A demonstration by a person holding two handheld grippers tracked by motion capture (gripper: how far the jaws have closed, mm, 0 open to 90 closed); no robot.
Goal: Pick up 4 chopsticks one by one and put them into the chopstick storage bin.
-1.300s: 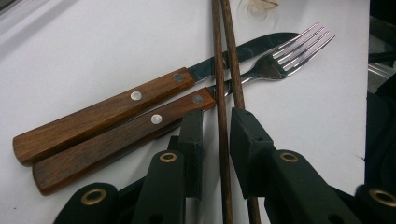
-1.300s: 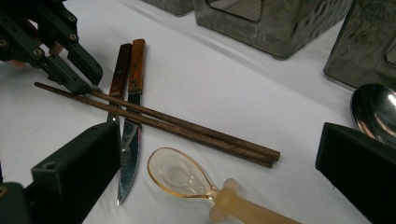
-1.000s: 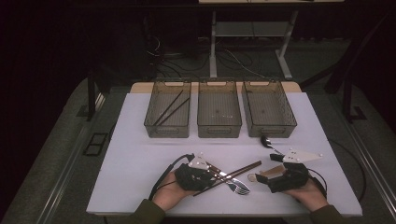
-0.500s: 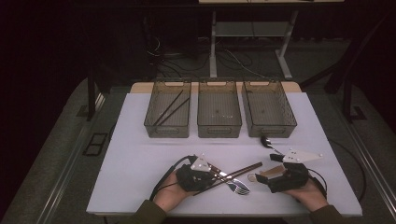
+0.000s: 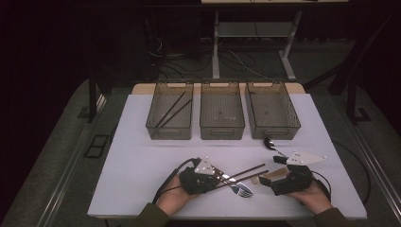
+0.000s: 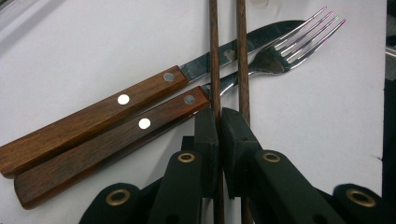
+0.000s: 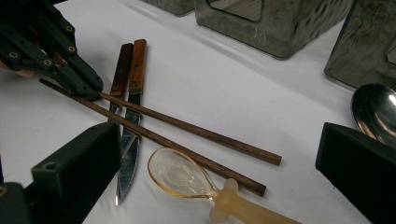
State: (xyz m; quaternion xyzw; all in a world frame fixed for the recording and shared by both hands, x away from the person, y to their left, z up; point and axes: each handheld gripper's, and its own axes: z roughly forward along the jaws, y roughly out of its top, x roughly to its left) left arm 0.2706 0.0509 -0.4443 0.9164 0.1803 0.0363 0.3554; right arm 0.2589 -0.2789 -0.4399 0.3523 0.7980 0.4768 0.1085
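Chopsticks (image 6: 212, 51) near the desk's front edge: my left gripper (image 6: 219, 126) pinches one; right gripper (image 7: 219, 154) gapes empty. Next, lift toward the trays (image 5: 170, 132).

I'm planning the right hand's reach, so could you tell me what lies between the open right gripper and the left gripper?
In the right gripper view, a translucent amber spoon, two wooden chopsticks and a knife lie before the left gripper.
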